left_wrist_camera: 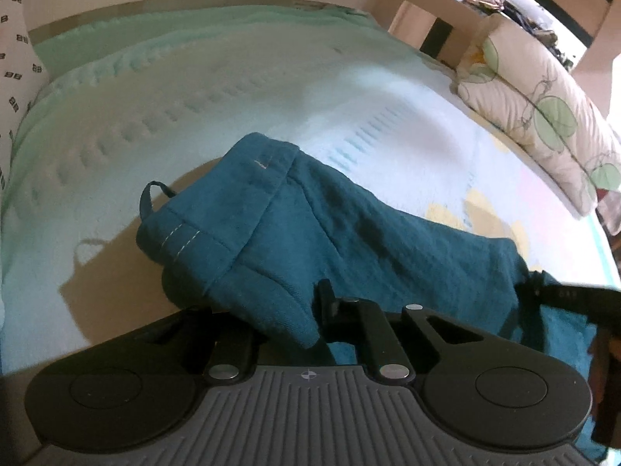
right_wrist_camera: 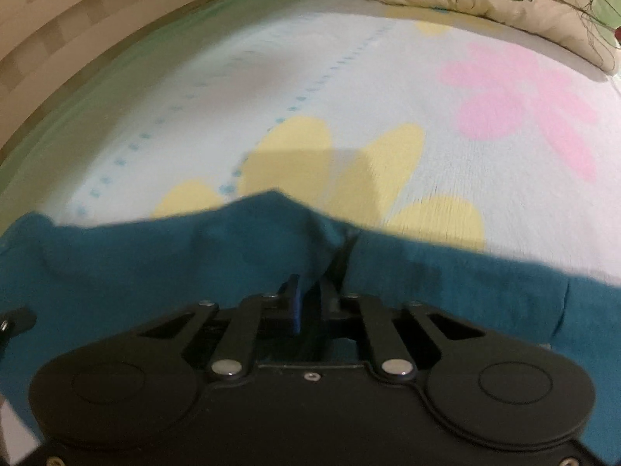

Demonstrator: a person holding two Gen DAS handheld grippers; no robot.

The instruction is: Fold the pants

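Pants [left_wrist_camera: 349,240] — teal, soft knit — lie bunched across the near side of the bed [left_wrist_camera: 194,89], waistband end with its stitched hem and a small hanging loop [left_wrist_camera: 153,194] raised toward the left, the rest trailing off to the right over the flower-print cover.

Left tongs [left_wrist_camera: 306,326]: drawn together on a fold of the waist end; cloth drapes over one finger and hides the pinch itself, so how much fabric is caught cannot be judged. Right tongs [right_wrist_camera: 314,295]: also closed, clamped on the upper edge of the fabric where it puckers into a small peak between the fingers. In the left view the right tool shows as a dark shape at the far right edge, on the same garment.

Risks from here, as I read it:
- Shallow bite on either side — one layer only, and the under layer would sag or slide out on the lift, spoiling the fold line.
- Fabric is crumpled between the two grips, not stretched; folding it over as it is would trap wrinkles.
- Uneven pull from the two hands would skew the edges.
- The loop could snag on a finger.

Quilted pillow [left_wrist_camera: 543,108] sits well apart at the far right of the bed, clear of the work.
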